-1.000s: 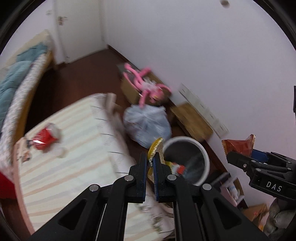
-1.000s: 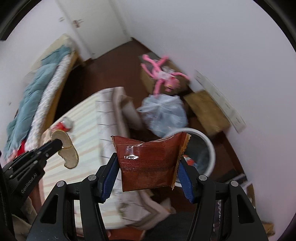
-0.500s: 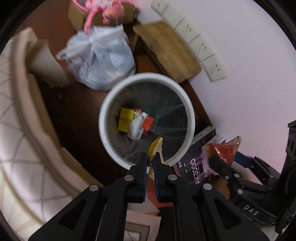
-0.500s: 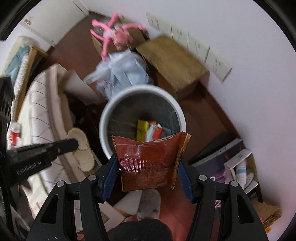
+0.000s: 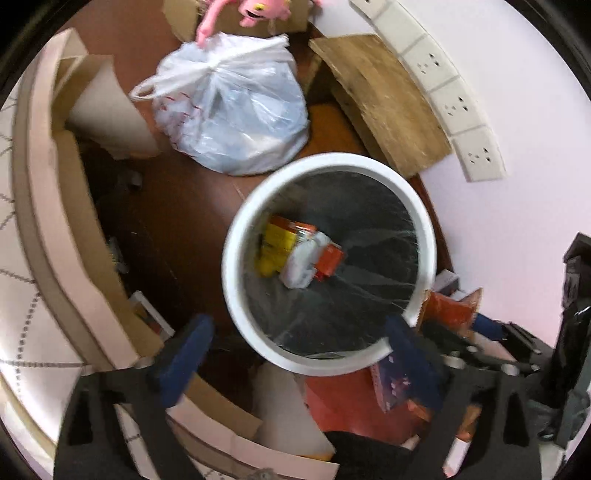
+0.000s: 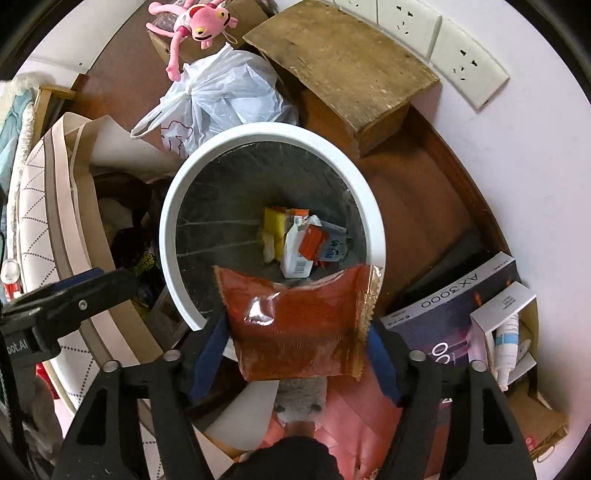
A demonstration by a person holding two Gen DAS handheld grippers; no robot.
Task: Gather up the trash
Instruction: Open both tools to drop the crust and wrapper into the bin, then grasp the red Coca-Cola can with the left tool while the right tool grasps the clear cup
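Observation:
A white-rimmed bin (image 5: 232, 258) with a black liner stands on the brown floor, and yellow, orange and white cartons (image 5: 295, 254) lie in its bottom. My left gripper (image 5: 297, 323) points down over the bin's near rim, its jaws opening wide with nothing between them. In the right wrist view the same bin (image 6: 170, 229) lies below my right gripper (image 6: 297, 325). Its jaws are opening around a red-brown snack wrapper (image 6: 303, 295), and the pads look just clear of the wrapper's sides. The left gripper's fingers (image 6: 74, 302) show at the left edge.
A tied white plastic bag (image 5: 236, 110) and a worn wooden box (image 5: 384, 99) stand behind the bin by the wall. A pink plush toy (image 6: 195, 26) lies farther back. The bed's edge (image 5: 44, 221) runs along the left. A purple box (image 6: 454, 295) sits on the right.
Both grippers came down and tipped over the bin. The left jaws sprang open and the yellow piece they held is gone from them. The right jaws widened around the wrapper.

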